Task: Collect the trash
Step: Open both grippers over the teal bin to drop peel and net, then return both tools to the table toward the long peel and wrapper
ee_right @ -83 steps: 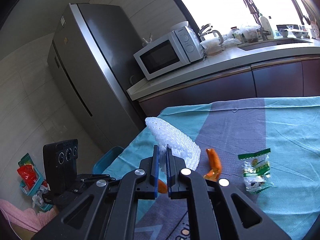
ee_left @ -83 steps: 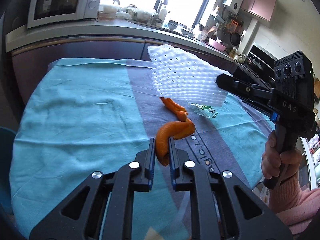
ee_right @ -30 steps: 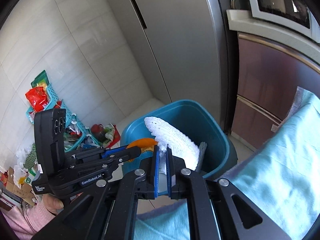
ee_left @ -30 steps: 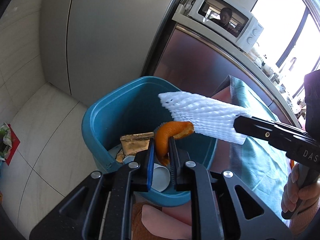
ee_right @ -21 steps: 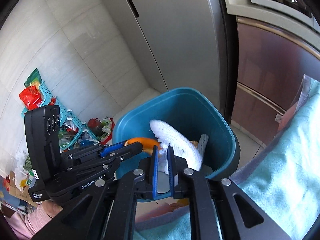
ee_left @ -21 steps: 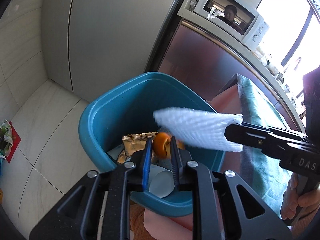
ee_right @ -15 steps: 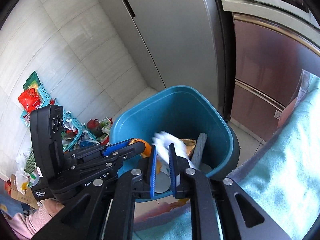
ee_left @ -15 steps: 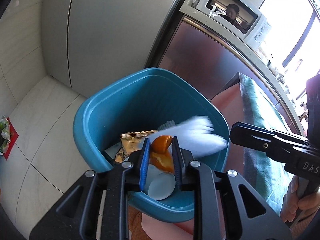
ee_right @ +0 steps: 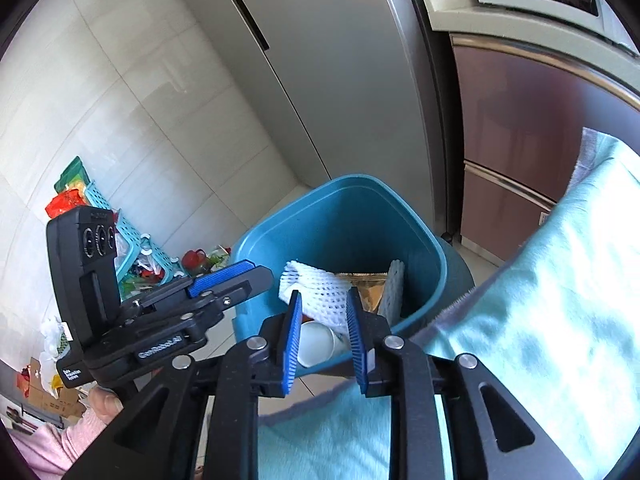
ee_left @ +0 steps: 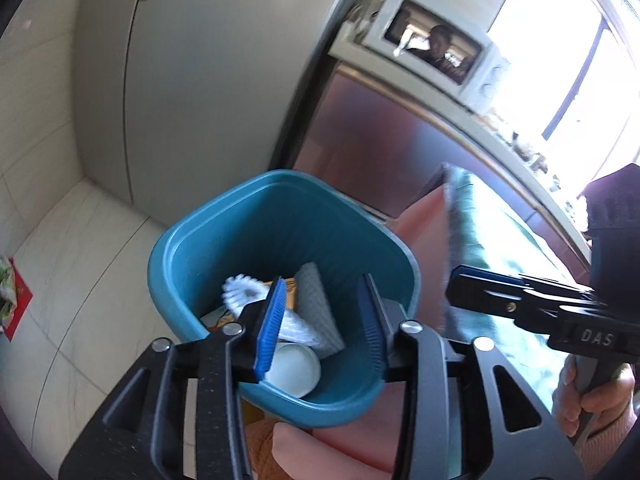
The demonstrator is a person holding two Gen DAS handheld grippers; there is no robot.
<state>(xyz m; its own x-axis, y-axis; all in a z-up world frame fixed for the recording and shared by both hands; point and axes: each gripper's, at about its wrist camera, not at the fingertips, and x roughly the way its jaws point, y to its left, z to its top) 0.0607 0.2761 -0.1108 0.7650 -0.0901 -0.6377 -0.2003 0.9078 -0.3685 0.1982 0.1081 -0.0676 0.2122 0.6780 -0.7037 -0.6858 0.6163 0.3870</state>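
Observation:
A blue trash bin (ee_left: 256, 216) stands on the floor beside the table; it also shows in the right wrist view (ee_right: 344, 208). Inside lie the white foam net (ee_right: 320, 292), a white cup (ee_left: 294, 364), a gold wrapper (ee_right: 366, 284) and a grey foam piece (ee_left: 312, 292). The foam net also shows in the left wrist view (ee_left: 244, 290). My left gripper (ee_left: 322, 324) is open and empty above the bin. My right gripper (ee_right: 322, 330) is open and empty above the bin's near rim. The orange peel is hidden.
A teal tablecloth (ee_right: 540, 320) covers the table at right. A grey fridge (ee_right: 340, 80) and a cabinet with a microwave (ee_left: 436, 56) stand behind the bin. A basket of packets (ee_right: 100, 216) lies on the tiled floor at left.
Both grippers have opened over the bin. The orange peel and the white foam net have dropped into it.

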